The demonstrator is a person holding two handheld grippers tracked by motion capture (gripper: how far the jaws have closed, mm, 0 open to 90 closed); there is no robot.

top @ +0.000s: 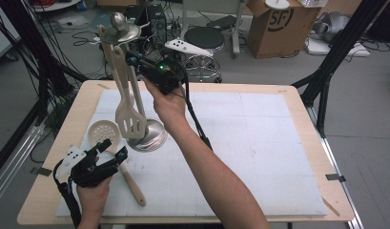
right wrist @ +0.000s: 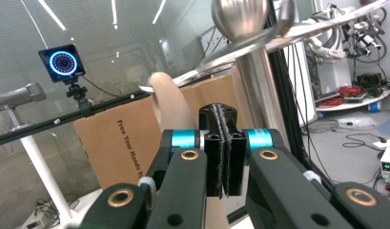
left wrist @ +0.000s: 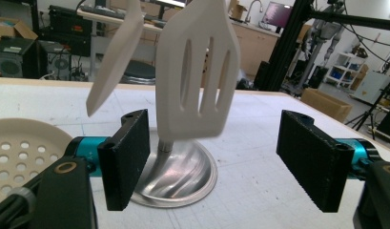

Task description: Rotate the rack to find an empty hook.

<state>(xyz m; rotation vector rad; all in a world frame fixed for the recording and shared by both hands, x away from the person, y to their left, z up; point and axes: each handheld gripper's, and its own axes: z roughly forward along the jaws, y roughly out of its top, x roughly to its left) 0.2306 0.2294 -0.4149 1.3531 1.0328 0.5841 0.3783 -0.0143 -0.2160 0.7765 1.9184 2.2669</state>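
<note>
A metal utensil stand (top: 146,137) with a round base and a ball top (right wrist: 240,16) stands at the table's left. A beige slotted spatula (top: 130,120) (left wrist: 197,71) and a plain beige spatula (left wrist: 116,62) hang from it. A perforated skimmer (top: 103,131) (left wrist: 21,152) with a wooden handle lies beside the base. My left gripper (top: 114,149) (left wrist: 220,153) is open low over the table, facing the stand's base (left wrist: 183,176) with nothing between its pads. My right gripper (top: 131,60) (right wrist: 223,114) is shut, raised near the stand's pole (right wrist: 257,86), just in front of a beige utensil handle (right wrist: 169,105).
A white gridded mat (top: 259,143) covers the wooden table. Behind the table are a black stool (top: 204,38), a cardboard box (top: 278,24), cables and dark frame legs (top: 326,86). The skimmer's handle (top: 133,183) reaches toward the front edge.
</note>
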